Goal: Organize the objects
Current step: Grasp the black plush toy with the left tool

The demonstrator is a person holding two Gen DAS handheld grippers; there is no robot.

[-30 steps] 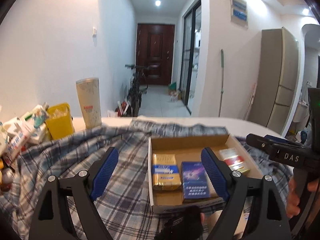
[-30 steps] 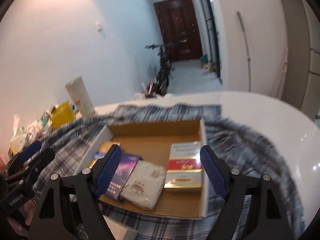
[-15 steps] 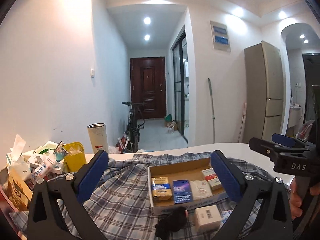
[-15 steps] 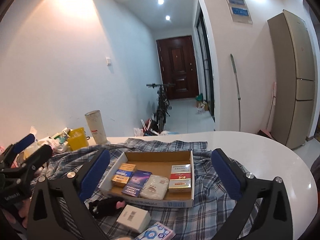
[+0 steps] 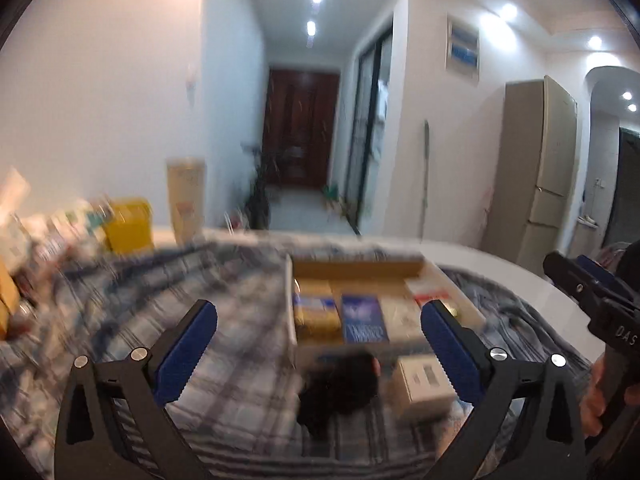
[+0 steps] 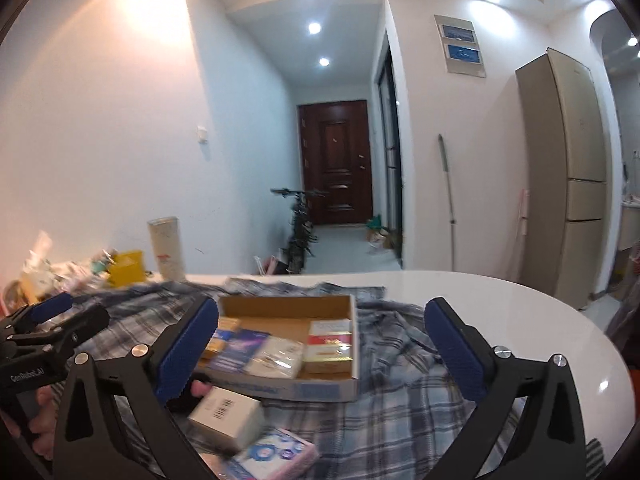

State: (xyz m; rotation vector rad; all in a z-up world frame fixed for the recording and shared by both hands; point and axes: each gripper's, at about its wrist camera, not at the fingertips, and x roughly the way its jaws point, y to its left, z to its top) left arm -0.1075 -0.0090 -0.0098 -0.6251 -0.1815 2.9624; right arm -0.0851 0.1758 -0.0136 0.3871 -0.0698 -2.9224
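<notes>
A shallow cardboard box (image 6: 294,387) lies on a plaid cloth (image 6: 404,400) and holds a gold pack (image 5: 315,312), a blue pack (image 5: 363,319), a white pouch (image 6: 276,358) and a red-and-gold pack (image 6: 330,345). In front of it lie a black object (image 5: 340,386), a white barcode box (image 6: 226,416) and a pink-and-blue pack (image 6: 276,458). My left gripper (image 5: 318,354) is open and empty above the cloth, near the black object. My right gripper (image 6: 322,350) is open and empty, back from the box.
A yellow container (image 6: 126,267), a tall pale cylinder (image 6: 166,249) and a heap of packets (image 6: 44,276) stand at the table's far left. The white round table (image 6: 500,304) is bare at the right. A fridge (image 6: 576,208) and hallway lie beyond.
Both grippers pulled up and back from the box a second ago; now the left has dipped forward again toward the table. Both stay open and empty.
</notes>
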